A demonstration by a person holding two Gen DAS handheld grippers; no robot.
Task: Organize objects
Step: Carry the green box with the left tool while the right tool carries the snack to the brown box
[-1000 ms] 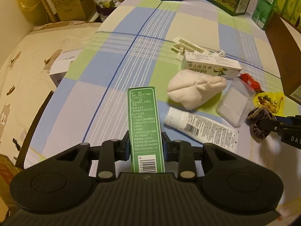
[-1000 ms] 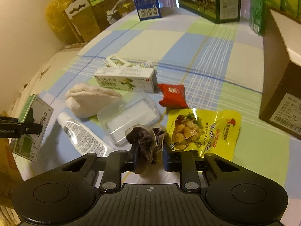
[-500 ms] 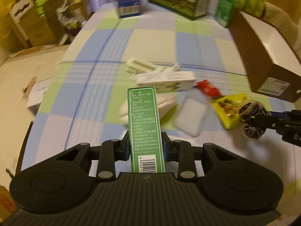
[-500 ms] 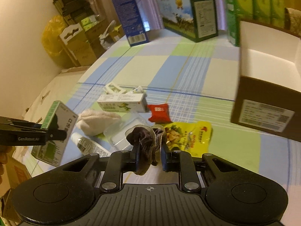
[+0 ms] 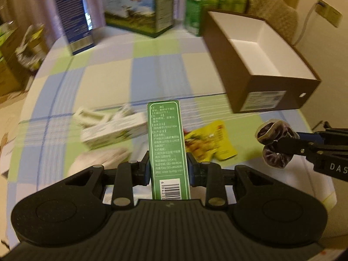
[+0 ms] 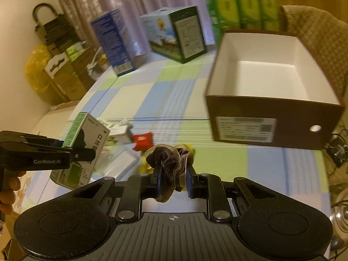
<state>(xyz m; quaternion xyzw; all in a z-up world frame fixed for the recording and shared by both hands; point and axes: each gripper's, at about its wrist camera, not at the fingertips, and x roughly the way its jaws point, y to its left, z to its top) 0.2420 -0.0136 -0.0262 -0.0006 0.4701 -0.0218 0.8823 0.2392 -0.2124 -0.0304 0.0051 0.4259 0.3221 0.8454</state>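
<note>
My green carton [image 5: 167, 143] hid its lower end behind the body of my left hand-held gripper [image 5: 168, 169], the barcode cut short. It also covered part of the yellow snack bag [image 5: 208, 145]. The white carton [image 5: 113, 130] on the surface [image 5: 152, 74] was smeared by blur, its print unreadable. The pale lump [image 5: 97, 163] beside it was perhaps cloth.

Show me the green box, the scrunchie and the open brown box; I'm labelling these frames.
green box [image 5: 166, 139], left wrist view, printed face.
scrunchie [image 6: 170, 163], right wrist view, velvet folds.
open brown box [image 6: 271, 126], right wrist view, labelled front wall.
</note>
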